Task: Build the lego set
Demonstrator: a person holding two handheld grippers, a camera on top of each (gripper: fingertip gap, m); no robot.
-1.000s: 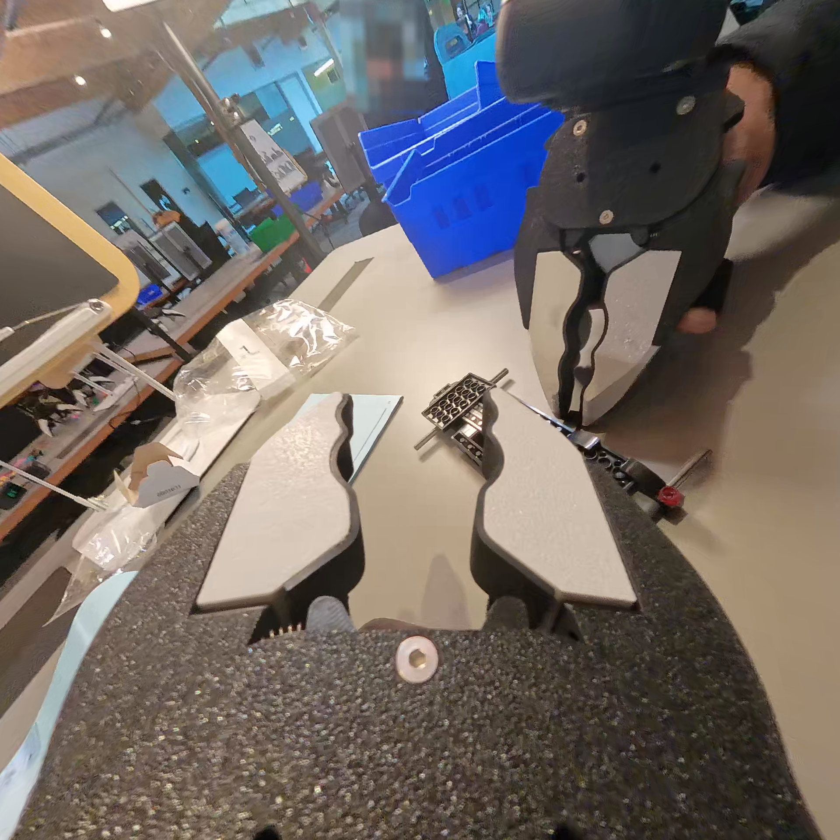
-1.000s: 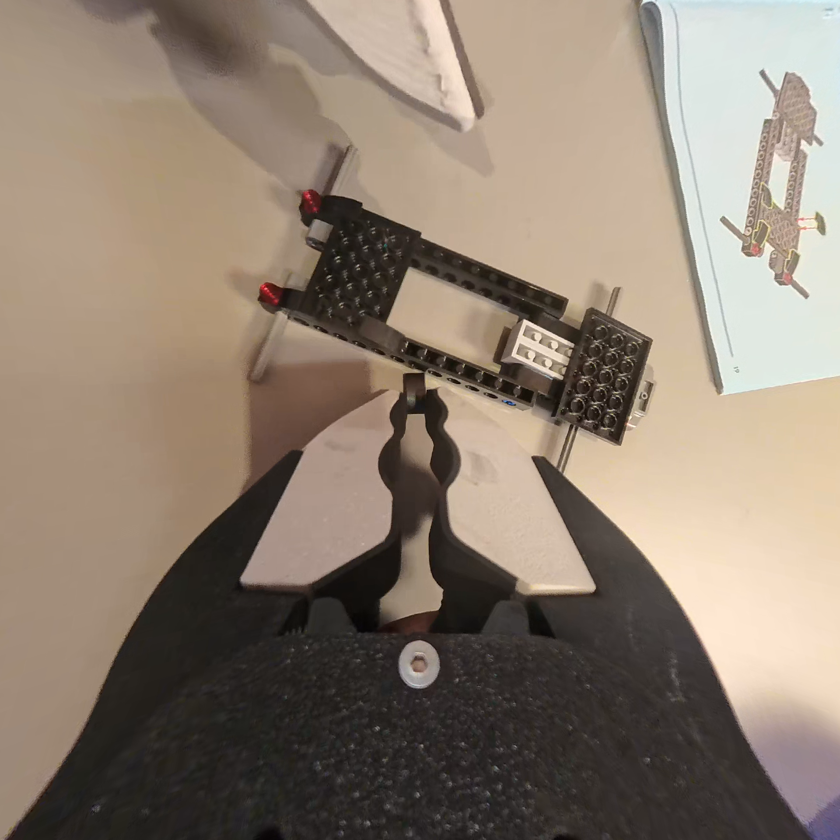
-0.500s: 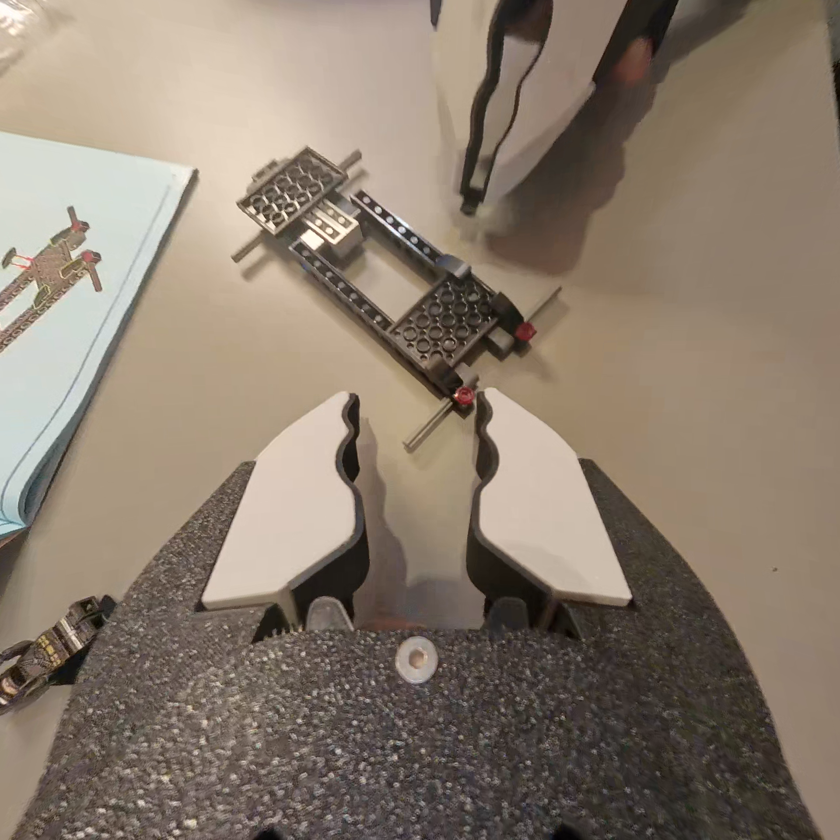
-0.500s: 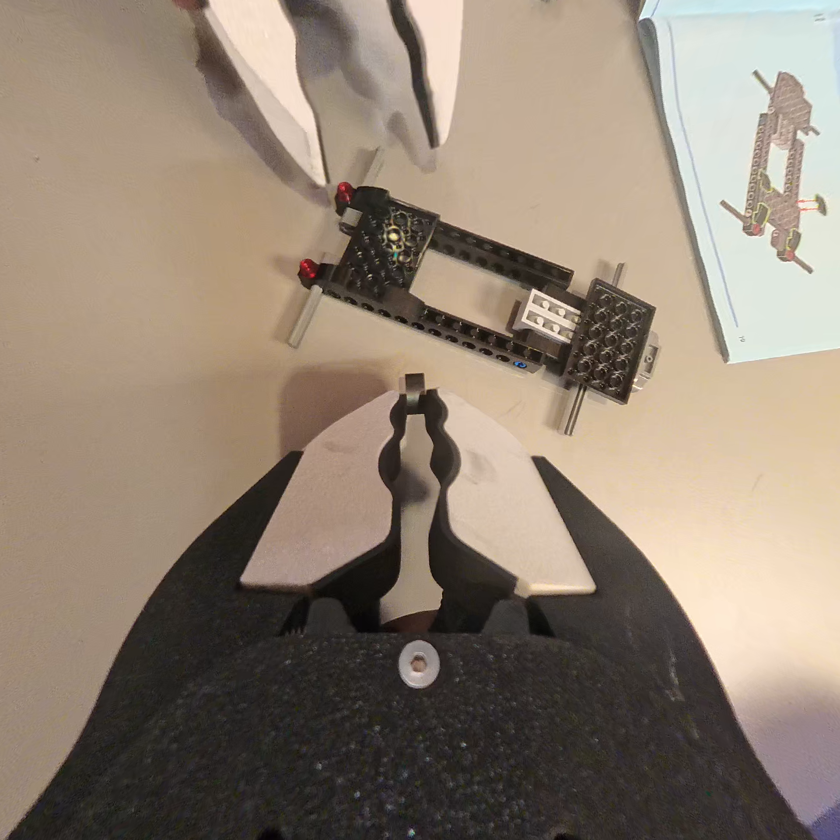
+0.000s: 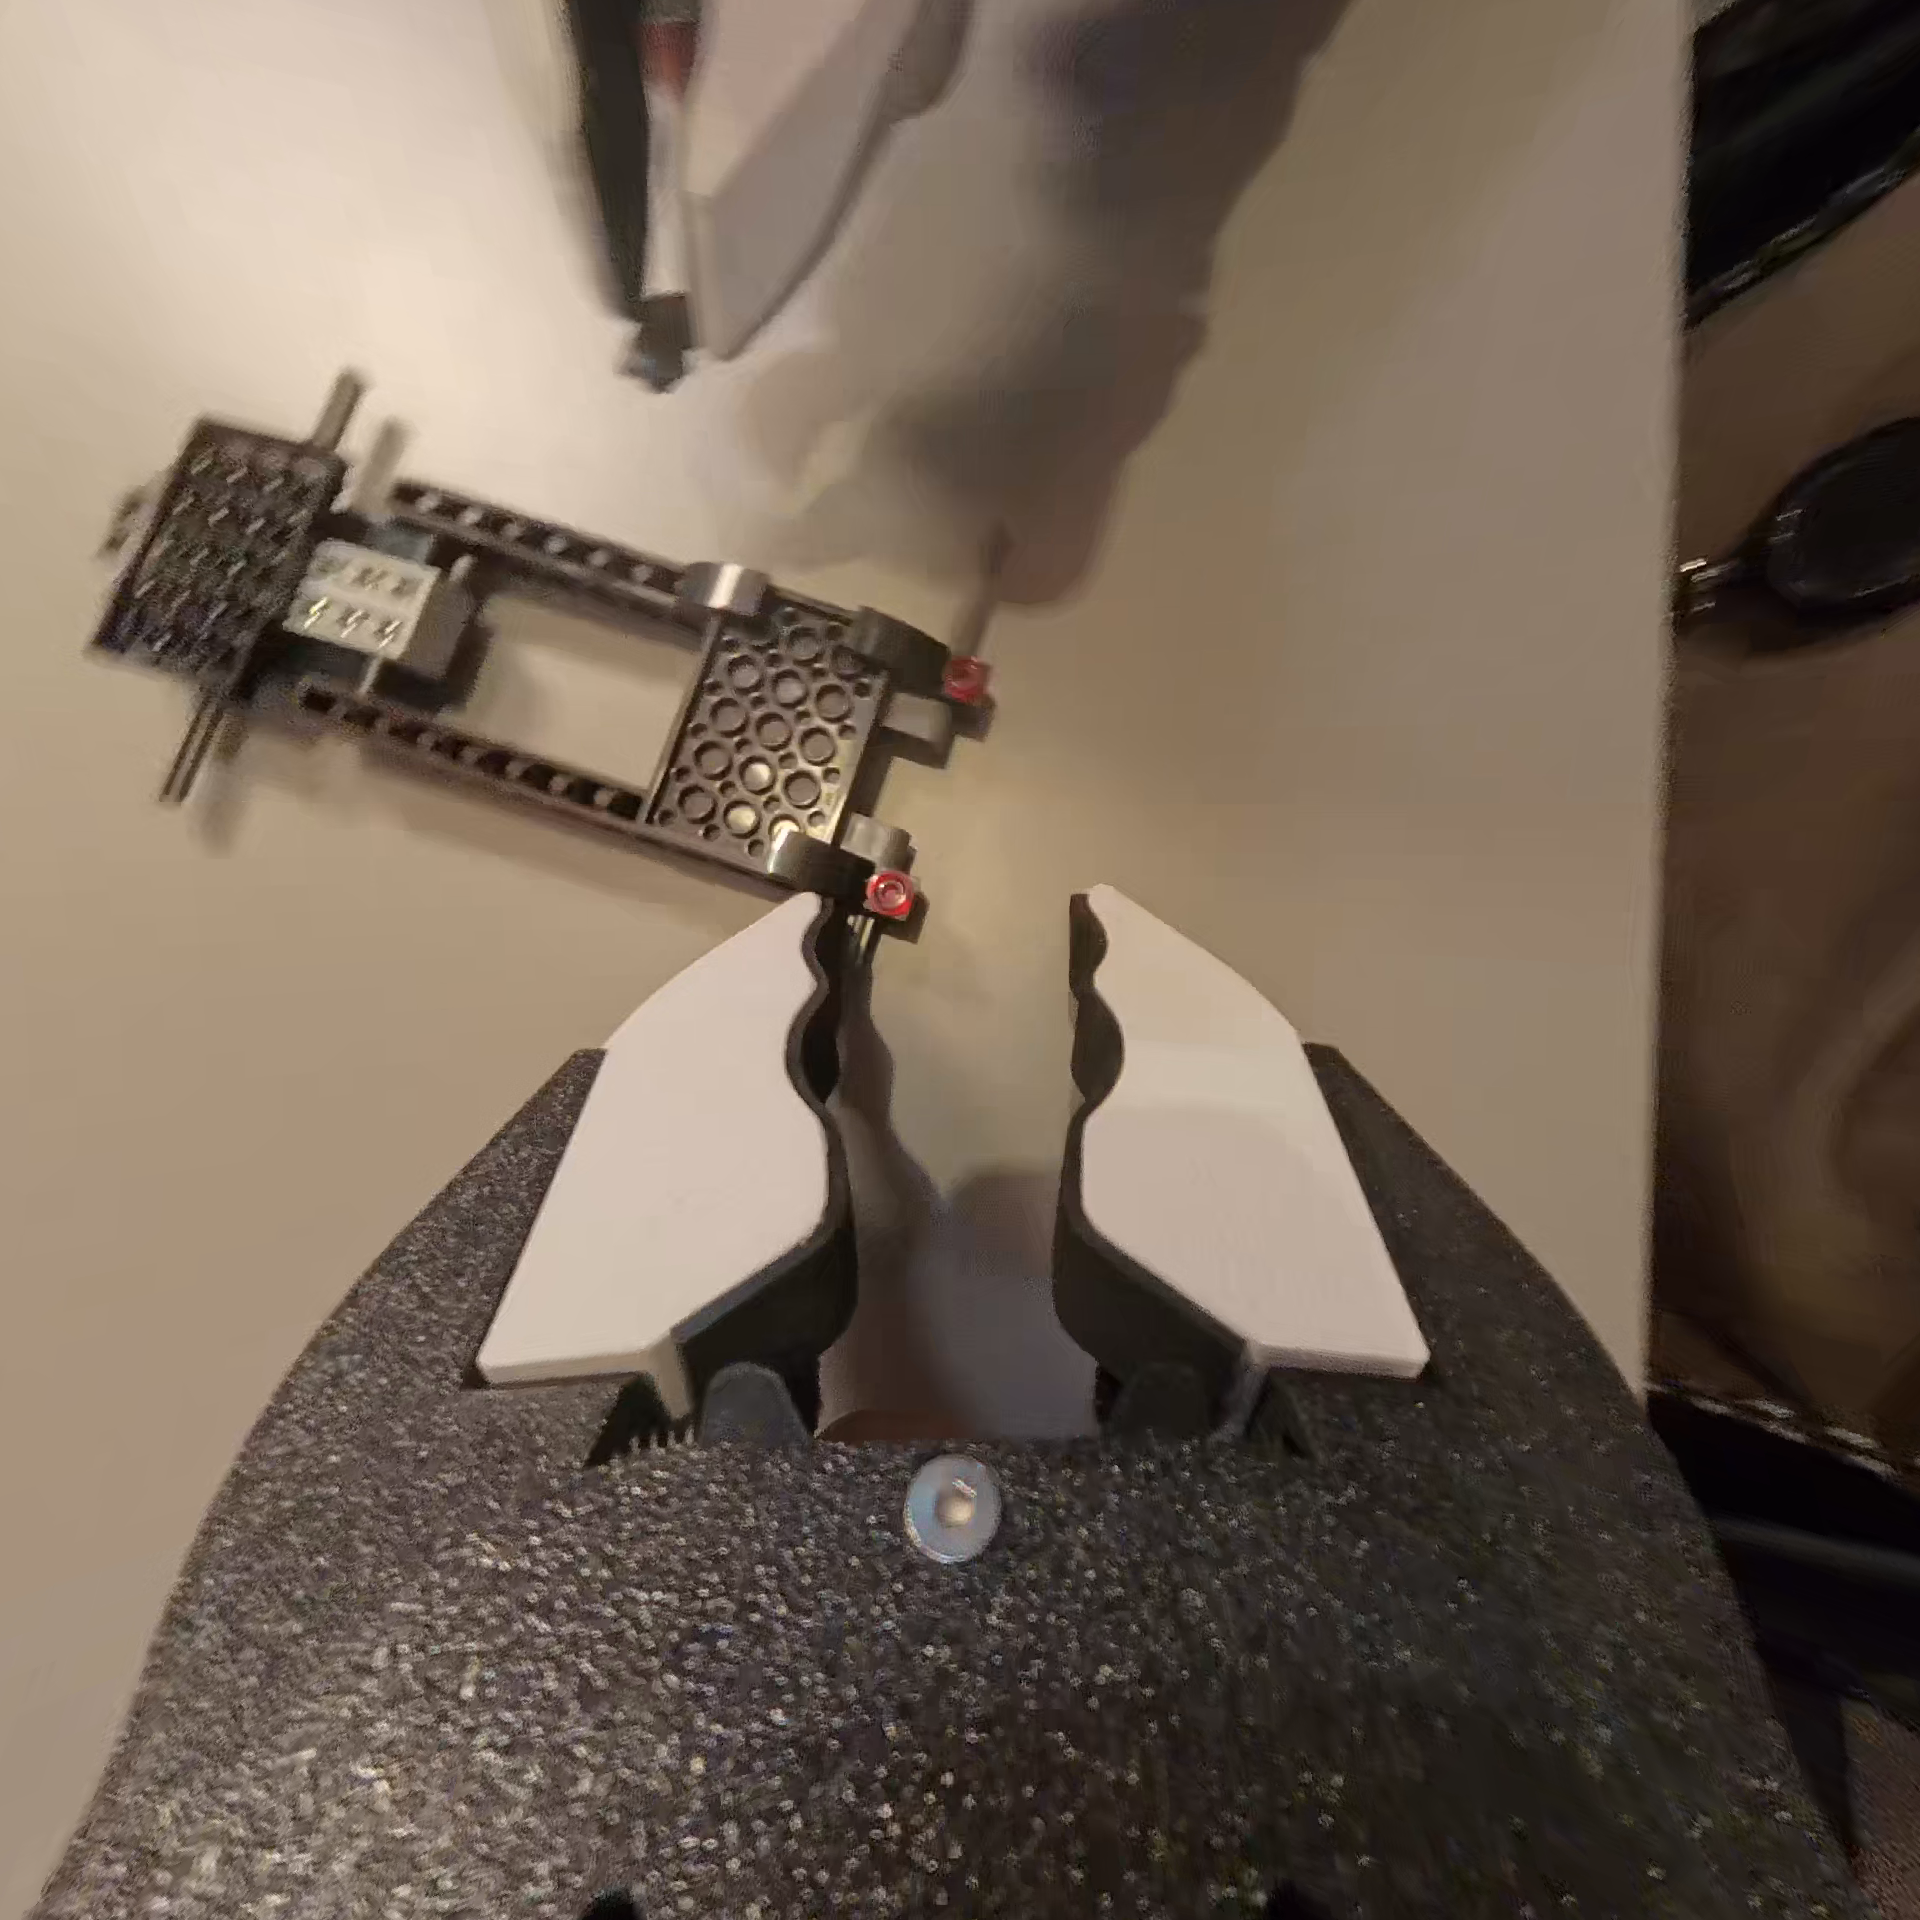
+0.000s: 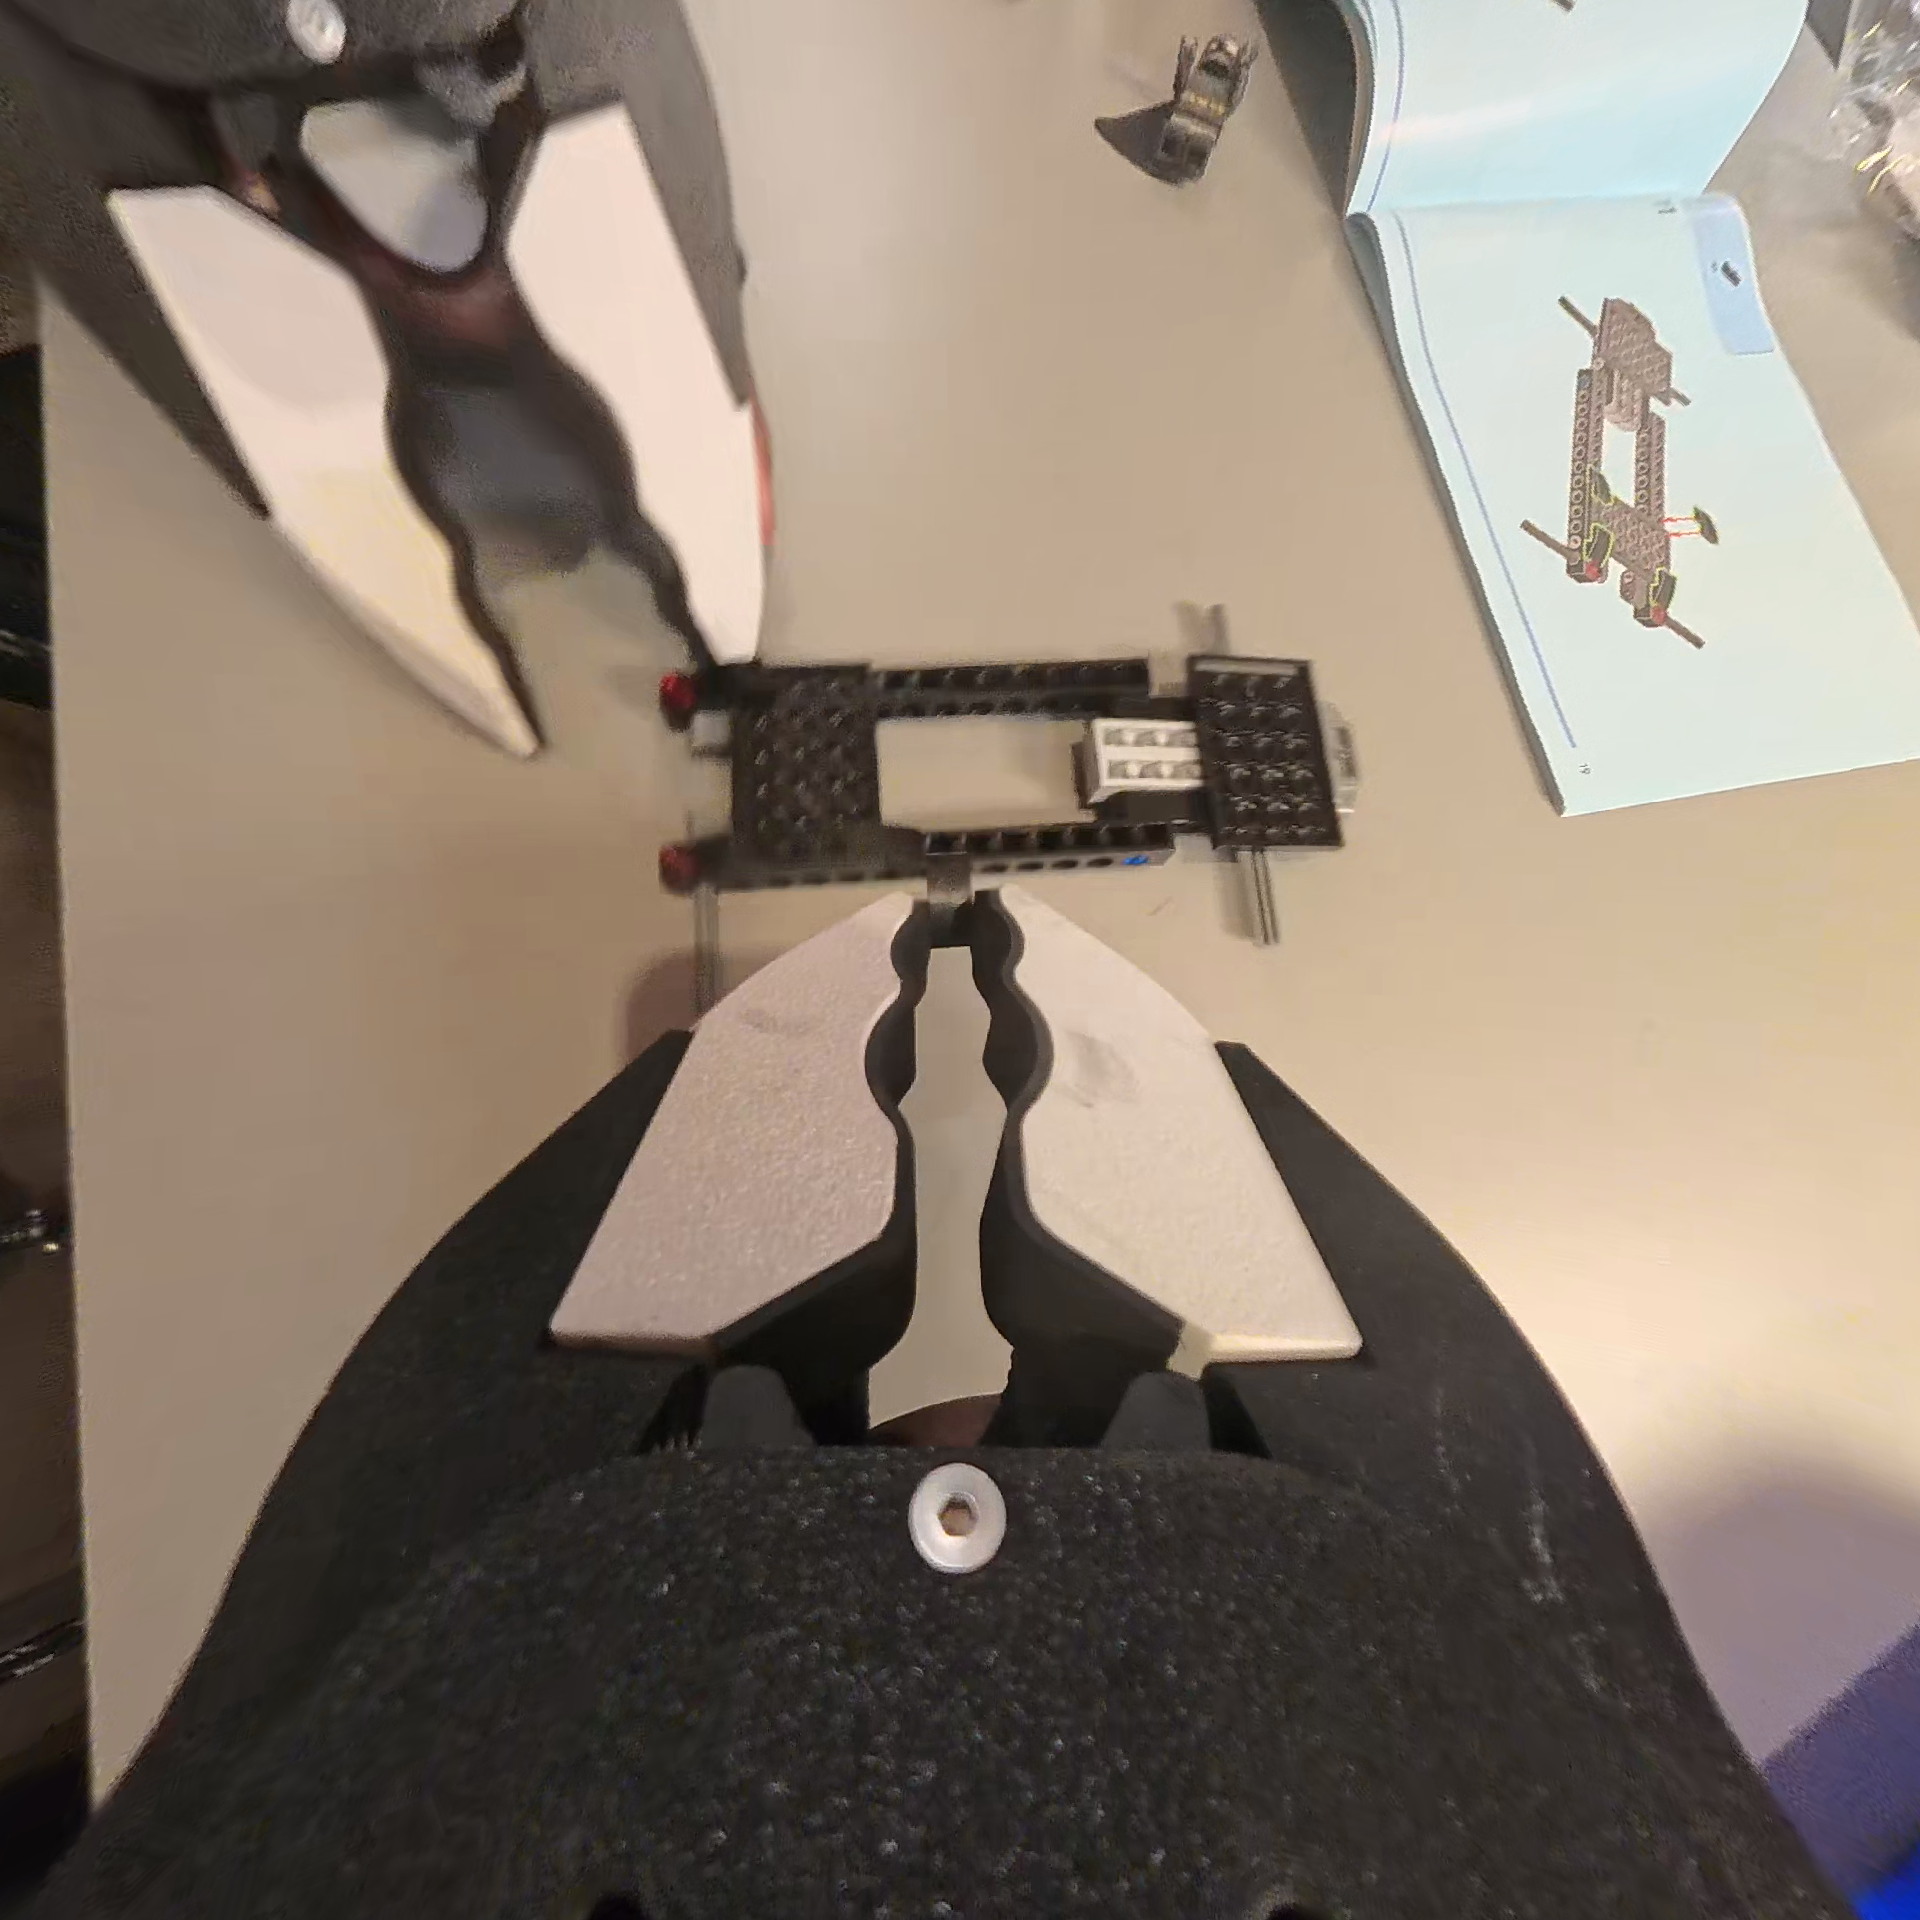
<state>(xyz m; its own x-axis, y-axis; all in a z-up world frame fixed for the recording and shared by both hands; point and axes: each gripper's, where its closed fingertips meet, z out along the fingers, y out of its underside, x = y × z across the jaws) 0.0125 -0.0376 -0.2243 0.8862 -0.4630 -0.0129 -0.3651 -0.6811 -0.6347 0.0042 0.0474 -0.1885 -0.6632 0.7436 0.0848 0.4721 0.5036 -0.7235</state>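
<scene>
Swinging round since half a second ago, the left tongs (image 5: 945, 914) now face the end of the black brick frame (image 5: 540, 665) that carries the two red pins, where before they met it at an angle from farther back; their jaws are narrower than a second ago but still spread, with nothing between the pads. Nearest to them is the closer red pin (image 5: 891, 891), just off the tip of the left finger (image 5: 717, 1091), and whether the tip touches the frame there cannot be told. The right tongs (image 6: 951, 920) have come in against the frame's long side and remain nearly closed, pinching a small dark piece (image 6: 948, 883) that now sits at the near beam of the frame, where half a second ago it was still short of it. In the right wrist view the frame lies flat on the beige counter (image 6: 312, 987), its studded plates at either end and a light grey brick (image 6: 1143, 753) inside the far end. Beyond it, well apart, an open pale blue instruction booklet (image 6: 1621, 499) shows a drawing of a similar frame, and a small dark figure-like part (image 6: 1195, 99) lies near the counter's far edge.
</scene>
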